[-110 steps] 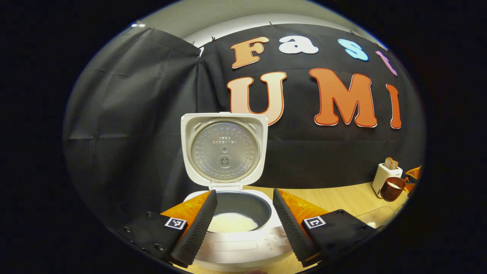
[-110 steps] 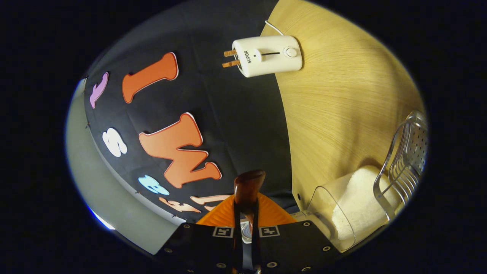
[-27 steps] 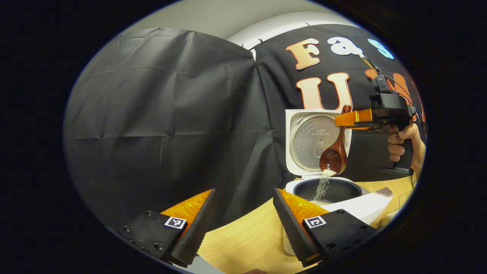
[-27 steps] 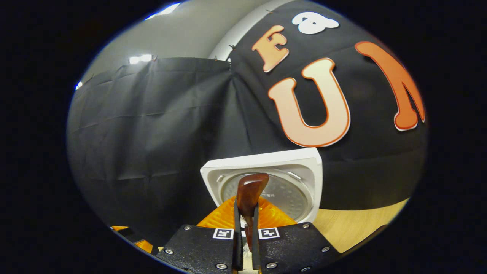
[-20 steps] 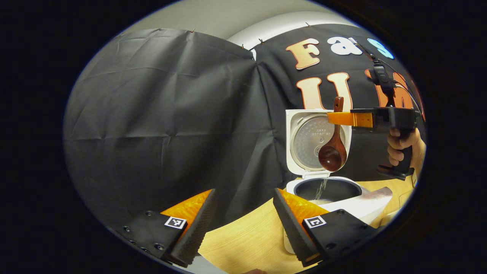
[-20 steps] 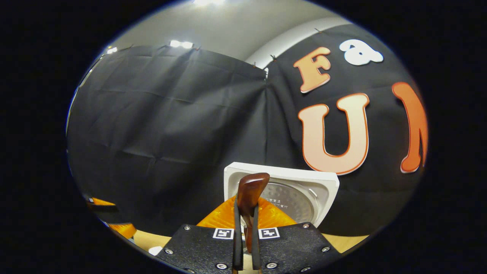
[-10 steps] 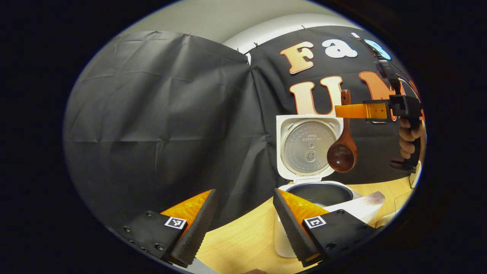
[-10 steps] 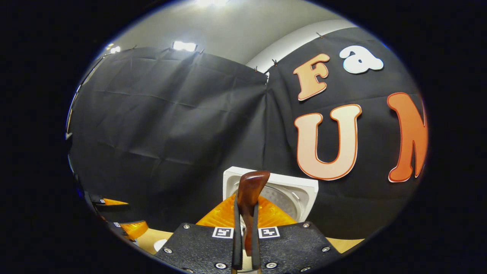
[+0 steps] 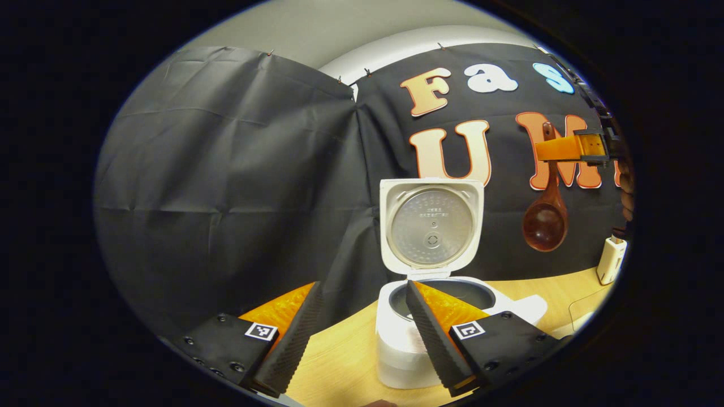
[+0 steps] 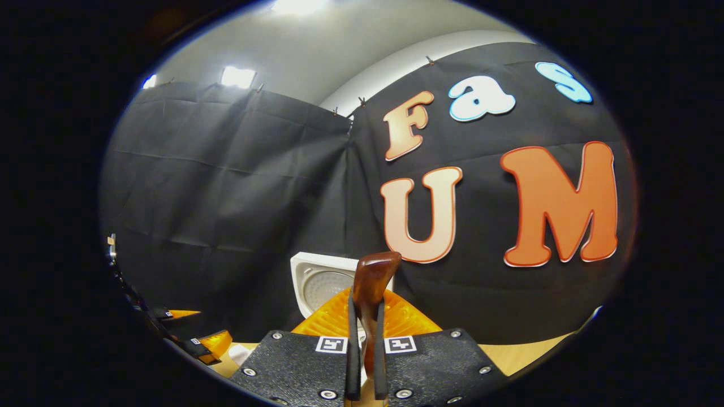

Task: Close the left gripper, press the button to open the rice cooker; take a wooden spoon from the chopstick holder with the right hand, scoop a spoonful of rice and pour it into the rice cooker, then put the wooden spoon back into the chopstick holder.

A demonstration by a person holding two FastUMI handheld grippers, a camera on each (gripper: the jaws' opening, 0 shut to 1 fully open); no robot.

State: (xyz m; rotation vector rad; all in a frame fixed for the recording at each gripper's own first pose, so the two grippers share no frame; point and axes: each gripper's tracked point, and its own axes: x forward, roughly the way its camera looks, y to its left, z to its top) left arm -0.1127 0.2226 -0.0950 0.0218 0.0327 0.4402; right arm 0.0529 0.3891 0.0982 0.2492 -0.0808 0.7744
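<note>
The white rice cooker point(image 9: 399, 345) stands on the wooden table with its lid point(image 9: 431, 225) raised upright and the dark inner pot showing. My left gripper point(image 9: 363, 288) is open and empty, close in front of the cooker. To the upper right of the cooker, my right gripper point(image 9: 546, 150) is shut on the handle of the wooden spoon point(image 9: 544, 226), whose empty bowl hangs down beside the lid. In the right gripper view the spoon's handle end point(image 10: 374, 274) sticks up between the closed fingers of my right gripper point(image 10: 365, 308), with the cooker lid point(image 10: 317, 282) behind it.
A white toaster point(image 9: 611, 260) stands at the table's far right. The wooden table point(image 9: 339, 362) stretches around the cooker. The left gripper point(image 10: 198, 339) appears low on the left in the right gripper view. Black cloth walls close off the back.
Rice stopped falling from the spoon into the pot. My right gripper carried the empty spoon to the right, away from the cooker. The left gripper turned, so the cooker sits nearer the centre of its view.
</note>
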